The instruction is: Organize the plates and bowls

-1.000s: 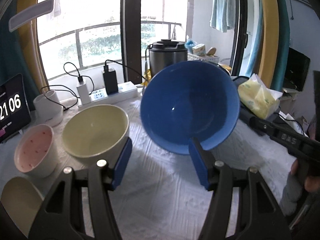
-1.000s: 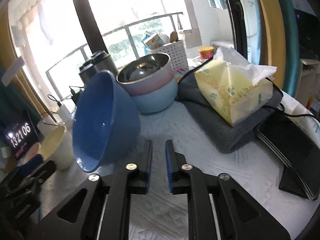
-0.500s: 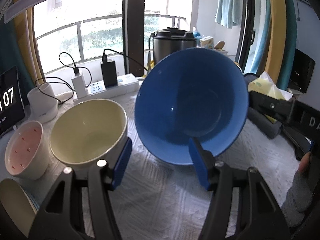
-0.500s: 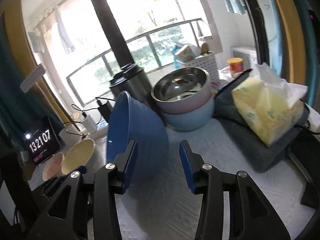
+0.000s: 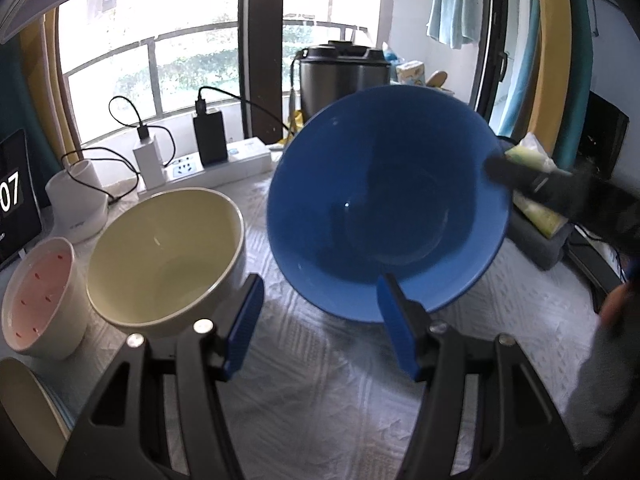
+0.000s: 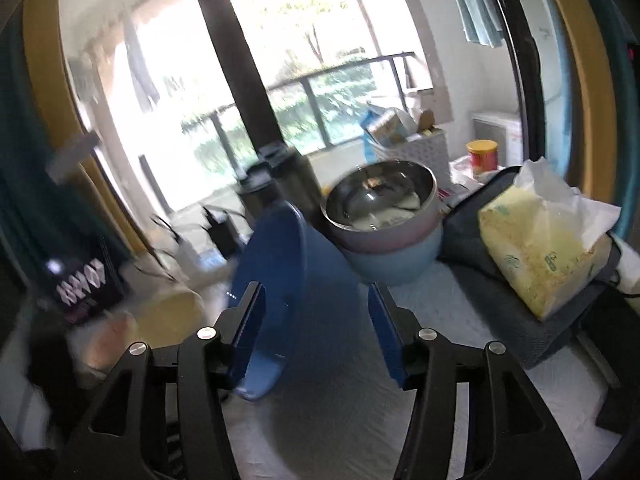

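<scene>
Two views split the scene: only the left wrist view shows, from left to right, a pink-lined bowl (image 5: 38, 300), a cream bowl (image 5: 166, 256) and a white power strip (image 5: 218, 168) on the cloth-covered surface (image 5: 320, 392), while only the right wrist view shows stacked metal bowls (image 6: 386, 226) and a yellow tissue pack (image 6: 540, 248). A clock screen (image 5: 12, 200) at the left edge reads "07". The blue bowl (image 5: 386, 216) stands tilted on its rim, its edge at the right finger of the half-open left gripper (image 5: 320, 320), though I cannot tell whether it is gripped; the right gripper (image 6: 316, 336) is opening, the bowl between its fingers (image 6: 250, 320) but unpressed.
</scene>
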Available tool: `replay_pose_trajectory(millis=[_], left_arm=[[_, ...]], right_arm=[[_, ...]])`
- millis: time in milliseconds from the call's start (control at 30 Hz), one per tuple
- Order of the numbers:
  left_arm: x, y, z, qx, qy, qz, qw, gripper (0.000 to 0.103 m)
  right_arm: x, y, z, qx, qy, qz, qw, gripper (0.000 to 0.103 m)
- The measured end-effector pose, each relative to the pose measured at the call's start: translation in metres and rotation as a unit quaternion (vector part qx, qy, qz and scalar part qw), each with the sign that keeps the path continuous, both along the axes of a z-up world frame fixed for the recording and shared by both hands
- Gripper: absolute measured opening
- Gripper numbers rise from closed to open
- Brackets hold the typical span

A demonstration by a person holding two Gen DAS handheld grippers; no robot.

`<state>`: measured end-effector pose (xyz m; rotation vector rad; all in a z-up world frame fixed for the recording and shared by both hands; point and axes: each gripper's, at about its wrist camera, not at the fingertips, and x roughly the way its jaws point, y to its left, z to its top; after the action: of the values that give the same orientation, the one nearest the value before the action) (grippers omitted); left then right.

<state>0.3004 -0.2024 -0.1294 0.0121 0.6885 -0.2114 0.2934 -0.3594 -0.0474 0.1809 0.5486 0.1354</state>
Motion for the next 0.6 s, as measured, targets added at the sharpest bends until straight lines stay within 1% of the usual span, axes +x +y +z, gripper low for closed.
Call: replay_pose_trajectory(millis=[33,67,100,133,167,233,267,333,433,467,500,567,600], left_arm=[[0.000,0.000,0.000,0.000,0.000,0.000,1.0000,0.060],[0.001,-0.001,0.000,0.000,0.001,-0.001,1.0000,0.060],[0.001,-0.002,0.000,0.000,0.001,-0.002,1.0000,0.060],[0.002,-0.003,-0.001,0.000,0.002,-0.004,1.0000,0.060],[0.002,-0.004,-0.001,0.000,0.003,-0.005,1.0000,0.060],[0.003,-0.007,-0.003,0.000,0.006,-0.008,0.9999,0.060],[0.003,-0.009,-0.004,-0.001,0.007,-0.011,0.9999,0.060],[0.004,-0.013,-0.006,-0.004,0.006,-0.017,0.9998,0.060],[0.003,-0.015,-0.006,-0.018,-0.008,-0.023,0.9995,0.059],[0.003,-0.016,-0.005,-0.020,-0.012,-0.024,0.9994,0.057],[0.003,-0.016,-0.004,-0.021,-0.013,-0.026,0.9993,0.047],[0.002,-0.019,-0.003,-0.017,-0.011,-0.033,0.9992,0.042],[0.001,-0.019,-0.003,-0.016,-0.012,-0.033,0.9993,0.042]], right_arm=[[0.006,0.000,-0.008,-0.010,0.019,-0.007,1.000,0.056],[0.012,-0.002,-0.016,-0.008,0.039,-0.009,0.999,0.055],[0.015,-0.005,-0.023,-0.005,0.055,-0.016,0.998,0.047],[0.019,-0.008,-0.030,-0.004,0.070,-0.023,0.997,0.029],[0.022,-0.012,-0.039,-0.008,0.092,-0.030,0.995,0.016],[0.024,-0.019,-0.049,-0.006,0.113,-0.039,0.993,0.012],[0.023,-0.022,-0.052,-0.004,0.118,-0.042,0.992,0.012],[0.018,-0.026,-0.053,-0.001,0.118,-0.041,0.992,0.012],[0.011,-0.026,-0.051,-0.008,0.112,-0.037,0.993,0.011],[0.008,-0.026,-0.050,-0.010,0.110,-0.036,0.993,0.011],[0.006,-0.026,-0.049,-0.011,0.109,-0.035,0.993,0.011],[0.002,-0.025,-0.048,-0.010,0.107,-0.031,0.994,0.010],[0.000,-0.025,-0.047,-0.009,0.106,-0.028,0.994,0.010]])
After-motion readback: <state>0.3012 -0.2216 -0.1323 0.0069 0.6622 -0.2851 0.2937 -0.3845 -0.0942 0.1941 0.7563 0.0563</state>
